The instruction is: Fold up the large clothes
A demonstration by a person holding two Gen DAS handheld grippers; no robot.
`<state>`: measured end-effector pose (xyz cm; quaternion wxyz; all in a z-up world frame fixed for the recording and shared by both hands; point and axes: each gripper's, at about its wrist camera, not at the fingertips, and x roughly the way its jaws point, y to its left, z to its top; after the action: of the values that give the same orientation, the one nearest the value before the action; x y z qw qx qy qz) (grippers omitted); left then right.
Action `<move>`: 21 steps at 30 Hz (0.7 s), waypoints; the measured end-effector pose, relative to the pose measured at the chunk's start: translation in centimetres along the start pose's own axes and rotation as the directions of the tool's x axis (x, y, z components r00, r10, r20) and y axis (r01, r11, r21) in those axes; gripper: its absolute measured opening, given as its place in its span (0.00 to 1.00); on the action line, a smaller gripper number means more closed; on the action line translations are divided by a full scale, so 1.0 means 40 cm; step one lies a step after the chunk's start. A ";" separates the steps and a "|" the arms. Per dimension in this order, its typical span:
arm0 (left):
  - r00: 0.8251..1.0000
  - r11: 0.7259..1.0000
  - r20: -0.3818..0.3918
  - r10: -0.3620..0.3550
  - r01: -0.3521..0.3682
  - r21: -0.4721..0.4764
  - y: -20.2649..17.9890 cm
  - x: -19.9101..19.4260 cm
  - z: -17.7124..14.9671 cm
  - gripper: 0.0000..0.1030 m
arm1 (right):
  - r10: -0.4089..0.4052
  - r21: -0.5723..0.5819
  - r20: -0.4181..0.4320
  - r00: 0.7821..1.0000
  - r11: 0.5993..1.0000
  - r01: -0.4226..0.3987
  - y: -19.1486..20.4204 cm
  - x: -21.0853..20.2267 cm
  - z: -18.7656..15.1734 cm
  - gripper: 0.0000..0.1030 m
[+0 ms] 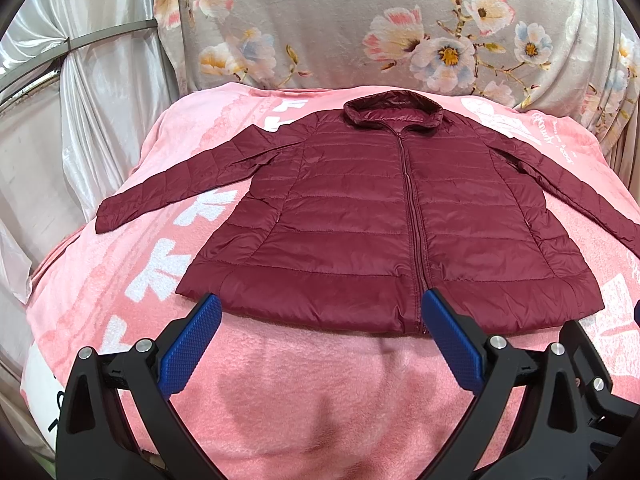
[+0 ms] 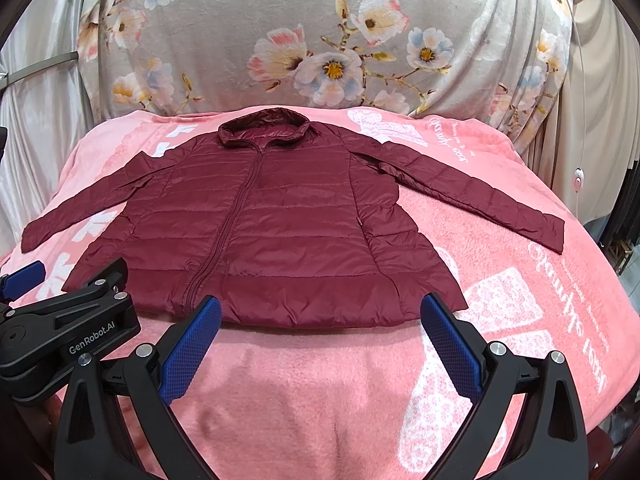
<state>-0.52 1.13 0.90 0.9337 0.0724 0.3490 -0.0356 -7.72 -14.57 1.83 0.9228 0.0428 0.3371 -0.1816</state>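
Maroon quilted jacket [image 1: 384,216] spread flat and face up on the pink blanket [image 1: 304,384], zipped shut, collar at 12 o'clock, hem at 6 o'clock. Both sleeves stretched outward: one toward 9 o'clock [image 1: 160,188], the other toward 3 o'clock [image 2: 480,196], each lying on the blanket. Behind it, at 12 o'clock, a grey floral cloth [image 1: 360,28] draped upright.

Left tool [image 1: 322,308] held low at 6 o'clock of the left wrist view, pointing at the hem, blue pads [image 1: 192,344] spread wide, nothing gripped; tips just at the hem's near edge, contact not clear. Right tool [image 2: 320,312] posed the same way in its own view, spread wide and empty, tips [image 2: 448,336] near the hem on the jacket's 3 o'clock half.

In the right wrist view, the left tool's black body at 8 o'clock, beside the hem's corner, lettered "GenRobot.AI" in white. White characters woven into the blanket at 9 o'clock and cursive script at 3 o'clock, upside down and not legible. A small white switch on a cord [image 2: 577,179] at 3 o'clock, off the blanket.
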 end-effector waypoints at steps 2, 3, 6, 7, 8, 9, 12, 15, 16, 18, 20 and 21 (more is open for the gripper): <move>1.000 1.000 0.000 0.001 -0.001 0.000 0.000 0.000 0.000 0.94 | 0.000 0.000 0.000 1.000 1.000 0.000 0.000 0.000 0.000 0.95; 1.000 1.000 0.000 0.001 -0.001 0.000 0.001 0.000 0.000 0.94 | 0.000 0.000 -0.001 1.000 1.000 0.000 0.000 -0.001 0.000 0.95; 1.000 1.000 0.000 0.001 -0.001 0.001 0.000 0.000 0.001 0.94 | 0.001 0.001 -0.001 1.000 1.000 -0.001 0.000 -0.001 0.000 0.95; 1.000 1.000 0.000 0.000 0.000 0.001 0.002 0.000 0.000 0.94 | 0.001 0.001 -0.001 1.000 1.000 -0.001 0.000 0.000 0.000 0.95; 1.000 1.000 0.000 -0.001 0.001 0.000 0.001 0.000 0.001 0.94 | 0.001 0.001 -0.001 1.000 1.000 -0.001 0.000 0.000 0.000 0.95; 1.000 1.000 0.000 0.000 0.000 0.000 0.000 0.000 0.001 0.94 | 0.001 0.001 -0.001 1.000 1.000 -0.001 0.000 -0.001 0.000 0.95; 1.000 1.000 -0.001 0.000 0.000 0.000 0.001 0.000 0.001 0.94 | 0.001 0.002 -0.001 1.000 1.000 -0.001 0.000 -0.001 0.000 0.95; 1.000 1.000 0.000 0.001 -0.001 0.001 0.001 0.000 0.001 0.94 | 0.002 0.002 -0.001 1.000 1.000 -0.002 0.000 0.000 0.000 0.95; 1.000 1.000 0.000 0.001 -0.001 0.001 0.002 0.000 0.001 0.94 | 0.002 0.002 -0.001 1.000 1.000 -0.002 0.000 -0.001 0.001 0.95; 1.000 1.000 0.000 0.000 0.000 0.001 0.001 0.000 0.001 0.94 | 0.002 0.003 -0.001 1.000 1.000 -0.002 0.000 -0.001 0.000 0.95; 1.000 1.000 0.000 0.000 0.000 0.001 0.001 -0.001 0.001 0.94 | 0.002 0.004 -0.002 1.000 1.000 -0.002 -0.001 0.000 0.000 0.95; 1.000 1.000 0.001 0.000 0.000 0.001 0.002 -0.001 0.001 0.94 | 0.003 0.004 -0.001 1.000 1.000 -0.003 -0.001 0.000 0.000 0.95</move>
<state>-0.51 1.20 0.95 0.9337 0.0728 0.3487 -0.0357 -7.72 -14.60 1.82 0.9228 0.0451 0.3373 -0.1809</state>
